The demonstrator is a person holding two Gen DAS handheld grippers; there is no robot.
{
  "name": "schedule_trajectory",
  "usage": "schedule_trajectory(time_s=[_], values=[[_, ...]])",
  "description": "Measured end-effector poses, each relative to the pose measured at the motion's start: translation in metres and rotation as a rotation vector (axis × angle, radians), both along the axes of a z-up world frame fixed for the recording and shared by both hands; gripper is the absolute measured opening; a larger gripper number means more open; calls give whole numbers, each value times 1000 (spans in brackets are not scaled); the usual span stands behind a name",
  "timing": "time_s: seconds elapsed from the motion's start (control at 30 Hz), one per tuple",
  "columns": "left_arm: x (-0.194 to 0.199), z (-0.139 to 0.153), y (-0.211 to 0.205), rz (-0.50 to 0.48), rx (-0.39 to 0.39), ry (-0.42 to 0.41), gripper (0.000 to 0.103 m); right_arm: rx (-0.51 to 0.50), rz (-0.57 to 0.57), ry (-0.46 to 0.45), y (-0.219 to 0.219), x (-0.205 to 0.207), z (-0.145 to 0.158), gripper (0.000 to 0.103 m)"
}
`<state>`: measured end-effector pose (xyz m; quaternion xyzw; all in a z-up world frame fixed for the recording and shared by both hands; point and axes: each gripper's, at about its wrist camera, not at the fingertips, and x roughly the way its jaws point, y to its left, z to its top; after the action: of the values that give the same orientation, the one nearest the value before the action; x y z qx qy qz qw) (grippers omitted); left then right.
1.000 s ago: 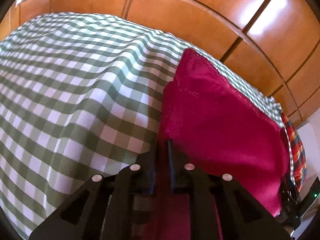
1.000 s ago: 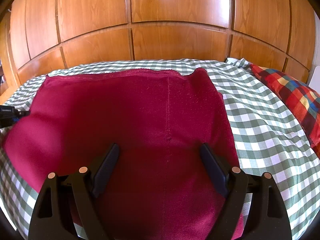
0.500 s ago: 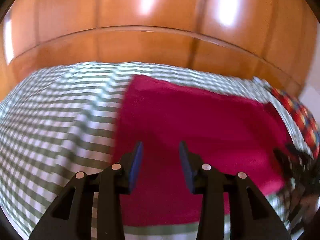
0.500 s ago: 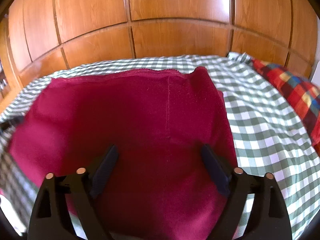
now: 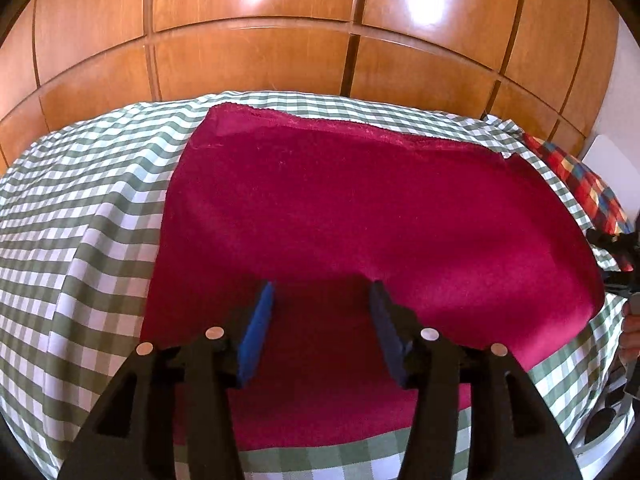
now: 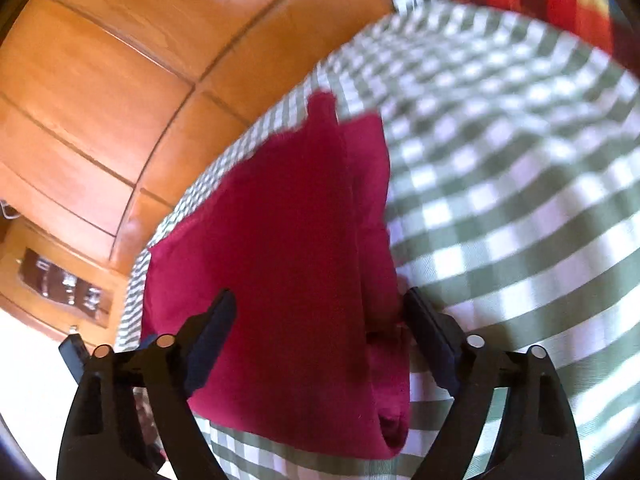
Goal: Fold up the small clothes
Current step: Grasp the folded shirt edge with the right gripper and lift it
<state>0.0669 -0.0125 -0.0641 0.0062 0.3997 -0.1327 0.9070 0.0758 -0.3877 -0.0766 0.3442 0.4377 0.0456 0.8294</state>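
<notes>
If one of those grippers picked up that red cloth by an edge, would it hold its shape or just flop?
Probably flop: the red cloth lies limp, following the checked bedsheet. Its folded layers would likely slide apart. It looks thin, so likely light.

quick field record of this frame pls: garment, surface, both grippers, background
garment: red cloth, lying folded on the bed, doubled layers visible along one edge in the right wrist view
surface: green and white checked sheet
left gripper: fingers apart and opening, over the cloth's near part, nothing pinched
right gripper: fingers wide but closing, straddling the cloth's near end, pads not pressing it
background: wooden panelled headboard; multicoloured plaid pillow at the far right
view quality: right wrist view is motion-blurred
</notes>
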Motion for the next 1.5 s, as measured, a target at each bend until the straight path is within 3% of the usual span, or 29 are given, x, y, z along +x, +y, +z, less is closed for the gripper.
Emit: schedule_trajectory(time_s=[0.1, 0.17, 0.3, 0.47, 0.6, 0.73, 1.03, 1.1, 1.17, 1.3, 1.5], values=[[1, -1, 1, 1, -7, 2, 51, 34, 60, -17, 4, 0, 0, 82], [3, -2, 2, 1, -13, 7, 51, 65, 101, -19, 8, 0, 0, 73], [6, -4, 2, -1, -22, 11, 52, 29, 152, -8, 22, 2, -1, 64], [8, -4, 2, -1, -25, 20, 52, 38, 145, -14, 27, 11, 1, 35], [7, 4, 7, 30, -40, 37, 52, 19, 157, -77, 46, 11, 28, 31], [-1, 11, 21, 56, -73, 34, 40, 5, 200, -139, 69, 16, 59, 30], [5, -3, 70, 78, -313, 145, 26, -60, 351, -222, 146, 47, 109, 29], [10, -9, 74, 73, -336, 163, 22, -62, 389, -235, 168, 58, 115, 29], [14, -12, 75, 73, -334, 166, 17, -65, 428, -244, 189, 68, 119, 28], [21, -16, 74, 60, -336, 169, 16, -77, 525, -242, 242, 89, 118, 28], [26, -10, 96, 96, -399, 187, 13, -166, 655, -104, 316, 118, 70, 28]])
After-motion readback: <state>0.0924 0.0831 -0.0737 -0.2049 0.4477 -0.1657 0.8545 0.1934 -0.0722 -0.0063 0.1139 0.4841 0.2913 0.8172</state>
